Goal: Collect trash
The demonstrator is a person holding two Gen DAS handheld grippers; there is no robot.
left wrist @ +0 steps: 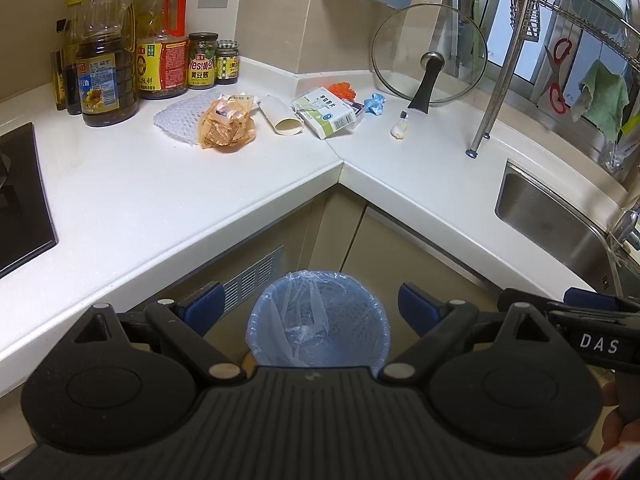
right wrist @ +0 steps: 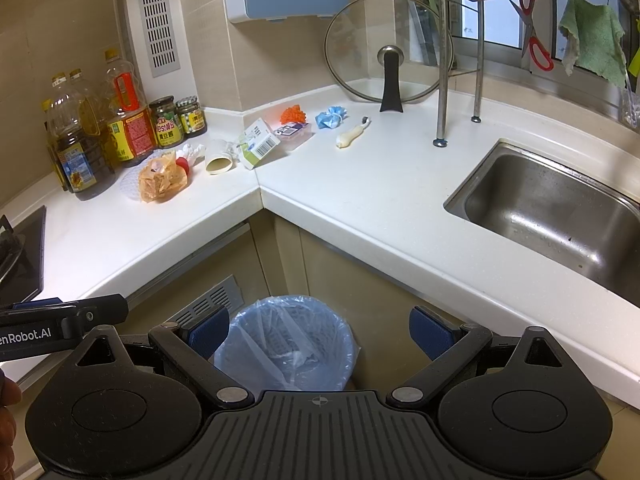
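Note:
A blue-lined trash bin (left wrist: 318,322) (right wrist: 286,344) stands on the floor in the counter's inner corner. Above it my left gripper (left wrist: 310,306) and right gripper (right wrist: 320,330) both hang open and hold nothing. Trash lies at the back of the white counter: an orange snack bag (left wrist: 227,126) (right wrist: 162,180), a white foam net (left wrist: 176,120), a paper cup on its side (left wrist: 282,116) (right wrist: 219,158), a green-white box (left wrist: 326,112) (right wrist: 258,144), a blue wad (left wrist: 374,103) (right wrist: 330,117), an orange bit (left wrist: 343,89) (right wrist: 293,113), and a whitish toothbrush-like piece (left wrist: 400,127) (right wrist: 352,134).
Oil bottles and sauce jars (left wrist: 120,60) (right wrist: 120,128) line the left wall. A glass lid (left wrist: 430,54) (right wrist: 388,50) leans in the corner. A steel sink (right wrist: 552,208) and a rack leg (right wrist: 442,60) are at right, a black hob (left wrist: 20,200) at left.

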